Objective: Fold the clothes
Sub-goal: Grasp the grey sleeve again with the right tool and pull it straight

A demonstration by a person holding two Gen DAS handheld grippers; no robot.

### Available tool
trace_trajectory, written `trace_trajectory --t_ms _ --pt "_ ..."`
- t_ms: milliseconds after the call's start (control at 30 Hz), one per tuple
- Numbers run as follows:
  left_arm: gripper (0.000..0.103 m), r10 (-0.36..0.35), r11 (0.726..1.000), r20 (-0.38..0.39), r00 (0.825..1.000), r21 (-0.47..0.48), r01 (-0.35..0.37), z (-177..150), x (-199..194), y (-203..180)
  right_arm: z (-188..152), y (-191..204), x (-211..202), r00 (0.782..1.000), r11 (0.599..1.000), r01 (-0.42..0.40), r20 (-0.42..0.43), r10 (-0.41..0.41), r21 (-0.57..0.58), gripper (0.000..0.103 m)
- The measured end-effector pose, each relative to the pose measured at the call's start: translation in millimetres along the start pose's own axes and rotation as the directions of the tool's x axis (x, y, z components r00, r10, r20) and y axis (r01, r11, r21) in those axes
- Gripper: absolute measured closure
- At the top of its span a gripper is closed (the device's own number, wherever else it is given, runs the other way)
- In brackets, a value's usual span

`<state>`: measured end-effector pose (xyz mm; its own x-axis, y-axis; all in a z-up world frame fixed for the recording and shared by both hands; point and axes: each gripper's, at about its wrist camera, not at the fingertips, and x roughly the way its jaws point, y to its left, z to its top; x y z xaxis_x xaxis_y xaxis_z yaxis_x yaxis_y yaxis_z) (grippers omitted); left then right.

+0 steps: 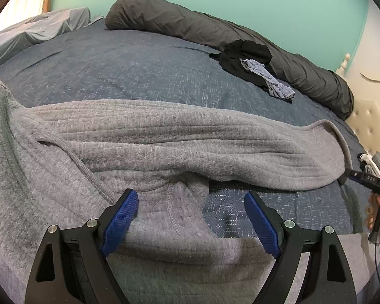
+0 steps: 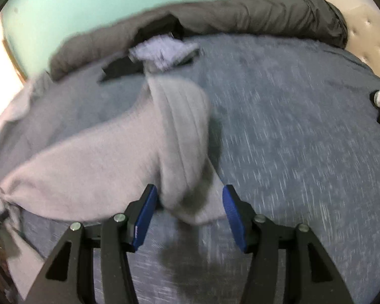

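Left gripper (image 1: 191,211) wide open, blue pads (image 1: 120,217) resting over the grey sweater (image 1: 144,136), nothing pinched; sweater spread on the blue bedspread (image 1: 114,63) straight ahead and to its left. Right gripper (image 2: 190,206) about half open (view blurred), sleeve end (image 2: 187,167) between the pads, no pad seen pressing it. Beyond both: black and pale-blue clothes (image 1: 250,63), dark rolled blanket (image 1: 190,25)

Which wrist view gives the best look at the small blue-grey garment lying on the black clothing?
The left wrist view: the blue-grey garment is sharp there, crumpled on the black clothing beside the dark rolled bedding. In the right wrist view it is only a pale motion-blurred patch.
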<state>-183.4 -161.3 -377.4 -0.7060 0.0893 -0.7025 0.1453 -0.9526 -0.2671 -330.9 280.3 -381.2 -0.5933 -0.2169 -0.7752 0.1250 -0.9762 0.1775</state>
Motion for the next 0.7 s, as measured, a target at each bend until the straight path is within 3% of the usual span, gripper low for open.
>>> trace_trajectory --t_ms 67,100,133,167,467,700 --pt "0.014 -0.003 1.0 -0.001 1.0 0.0 0.003 0 0 1 -3 -4 6 1.0 1.0 -0.01 -0.015 0.01 0.027 0.049" --pt "0.014 -0.006 1.0 -0.001 1.0 -0.003 0.006 0 -1 1 -2 -7 7 1.0 0.999 -0.019 -0.015 0.019 0.043 0.062" --pt "0.014 -0.009 1.0 0.0 1.0 -0.006 0.009 0 -1 2 0 -9 8 0.999 0.998 -0.03 -0.015 0.031 0.058 0.089" --pt "0.014 -0.01 1.0 0.0 1.0 -0.009 0.01 0 -1 3 2 -9 7 0.999 0.998 -0.028 -0.017 0.029 0.057 0.092" --pt "0.014 -0.012 1.0 0.0 1.0 -0.02 0.012 2 0 3 46 -11 -42 1.0 1.0 -0.022 0.008 0.022 -0.018 0.095" --pt "0.014 -0.01 1.0 0.002 1.0 -0.021 0.01 2 -1 2 81 -46 -94 0.996 0.998 0.066 -0.052 -0.067 -0.016 0.095"
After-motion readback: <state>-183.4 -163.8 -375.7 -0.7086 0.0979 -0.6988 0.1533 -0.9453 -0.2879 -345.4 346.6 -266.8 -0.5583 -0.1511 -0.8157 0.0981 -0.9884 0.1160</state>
